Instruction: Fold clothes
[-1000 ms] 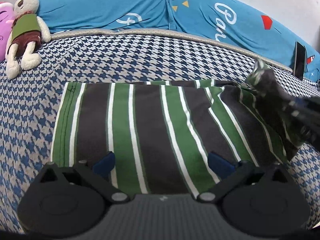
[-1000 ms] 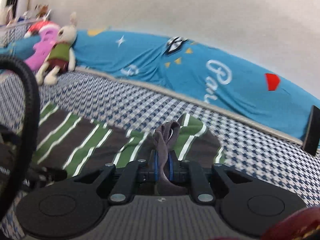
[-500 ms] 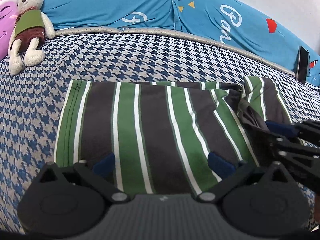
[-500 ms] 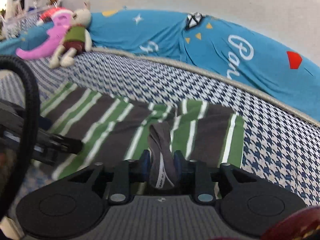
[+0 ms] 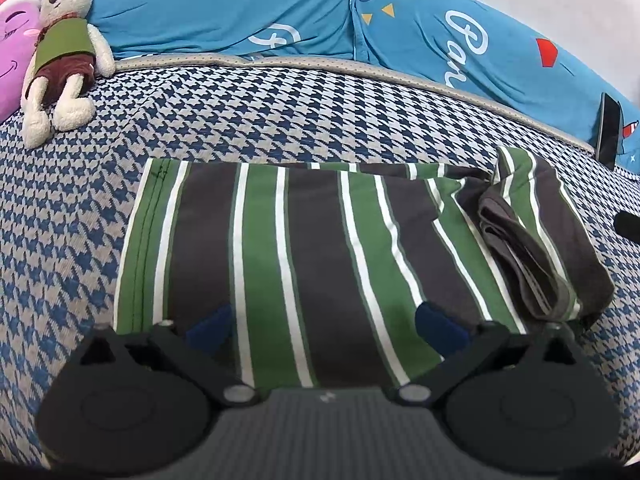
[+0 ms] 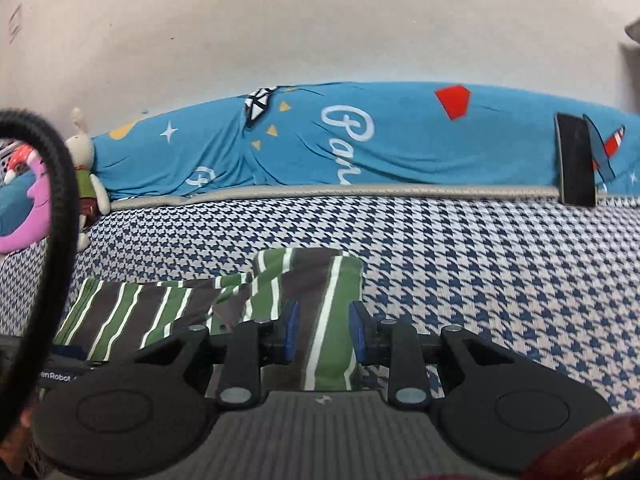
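A striped garment (image 5: 320, 256) in green, dark grey and white lies flat on the houndstooth bed cover (image 5: 280, 112). Its right end is folded over, with a grey collar band (image 5: 516, 256) lying on top. My left gripper (image 5: 324, 326) hovers open over the near edge of the garment, nothing between its blue pads. In the right wrist view the garment (image 6: 312, 288) lies just ahead and below. My right gripper (image 6: 323, 334) is open over the folded right end, with cloth showing in the gap but not pinched.
A stuffed rabbit (image 5: 64, 52) and a pink plush (image 5: 12, 52) lie at the far left. A blue printed quilt (image 5: 320, 20) runs along the wall behind. A black phone (image 5: 608, 128) leans at the far right. A black cable (image 6: 56, 216) arcs across the right wrist view.
My right gripper carried the garment's right end over, laid it down, and opened, releasing the cloth. It has pulled back out of the left wrist view. The left gripper barely moved.
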{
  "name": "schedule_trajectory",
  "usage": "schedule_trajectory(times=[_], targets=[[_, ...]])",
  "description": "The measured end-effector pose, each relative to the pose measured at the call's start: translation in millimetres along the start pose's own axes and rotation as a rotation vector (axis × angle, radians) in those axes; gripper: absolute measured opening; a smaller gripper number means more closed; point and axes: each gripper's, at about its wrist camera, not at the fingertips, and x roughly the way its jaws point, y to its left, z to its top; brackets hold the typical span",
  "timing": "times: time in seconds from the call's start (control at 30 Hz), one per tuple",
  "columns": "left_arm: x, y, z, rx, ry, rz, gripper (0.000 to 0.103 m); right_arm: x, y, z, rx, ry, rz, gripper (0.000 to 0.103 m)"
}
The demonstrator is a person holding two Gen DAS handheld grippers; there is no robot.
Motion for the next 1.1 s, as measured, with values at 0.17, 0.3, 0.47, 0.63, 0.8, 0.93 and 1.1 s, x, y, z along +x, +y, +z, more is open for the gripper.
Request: schedule_trajectory(times=[0.17, 0.3, 0.47, 0.63, 0.8, 0.93, 1.1], targets=[[1.8, 0.4, 0.5, 0.004, 0.01, 0.006, 0.103, 4.3, 2.9, -3.0, 0.018, 0.02, 0.046, 0.027], [3.8, -4.0, -0.3, 0.035, 0.021, 0.023, 0.103, 11.4, 7.1, -7.5, 0.0, 0.059, 0.078, 0.027], [4.6, -5.6, -0.5, 0.047, 0.026, 0.03, 0.103, 23.4, 12.0, -20.0, -0.09, 0.16, 0.028, 0.027], [4.7, -6.5, 0.0, 0.057, 0.031, 0.033, 0.103, 32.0, 9.6, -30.0, -0.147, 0.218, -0.029, 0.027], [4.6, -7.6, -0.6, 0.071, 0.029, 0.037, 0.103, 28.8, 10.6, -30.0, -0.168, 0.202, -0.03, 0.027], [3.0, -6.0, 0.6, 0.067, 0.028, 0.03, 0.103, 12.7, 10.3, -25.1, -0.128, 0.151, -0.015, 0.027], [1.8, -8.2, 1.6, 0.065, 0.031, 0.036, 0.103, 5.0, 9.6, -14.3, -0.087, 0.075, -0.012, 0.027]])
